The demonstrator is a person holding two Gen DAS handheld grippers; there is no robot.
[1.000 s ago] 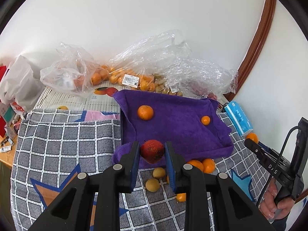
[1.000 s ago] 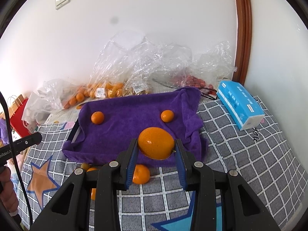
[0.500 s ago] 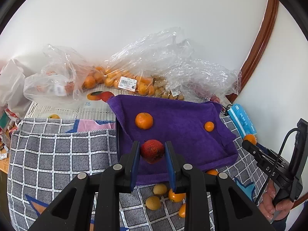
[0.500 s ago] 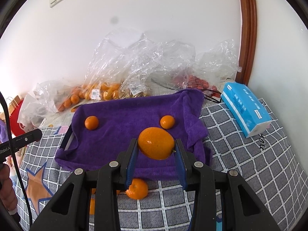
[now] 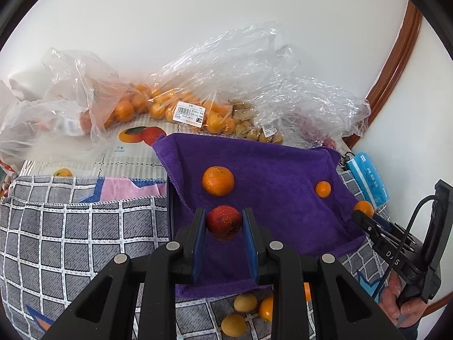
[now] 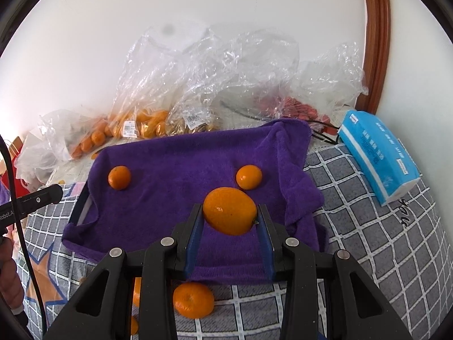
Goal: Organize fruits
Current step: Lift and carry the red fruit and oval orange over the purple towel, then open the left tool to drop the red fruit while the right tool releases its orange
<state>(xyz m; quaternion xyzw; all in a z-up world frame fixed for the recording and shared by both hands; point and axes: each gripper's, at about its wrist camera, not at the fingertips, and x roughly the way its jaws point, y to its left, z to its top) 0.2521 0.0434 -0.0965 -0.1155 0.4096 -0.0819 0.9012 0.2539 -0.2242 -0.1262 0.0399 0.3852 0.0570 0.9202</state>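
My left gripper (image 5: 224,222) is shut on a red fruit (image 5: 223,221) and holds it above the near part of a purple towel (image 5: 271,170) that lines a tray. My right gripper (image 6: 230,212) is shut on a large orange (image 6: 230,210) above the same towel (image 6: 175,170). A mandarin (image 5: 218,180) and a smaller one (image 5: 323,189) lie on the towel; they also show in the right wrist view, the mandarin (image 6: 119,177) and the smaller one (image 6: 249,176). The right gripper also shows at the edge of the left wrist view (image 5: 365,221).
Loose fruits lie on the checked cloth in front of the tray: yellow ones (image 5: 245,302), and an orange (image 6: 193,300). Clear plastic bags of fruit (image 5: 181,107) stand along the wall. A blue tissue pack (image 6: 378,153) lies to the right.
Both grippers have moved forward over the towel with their fruits still held. The loose fruits on the cloth have slid lower in both views.
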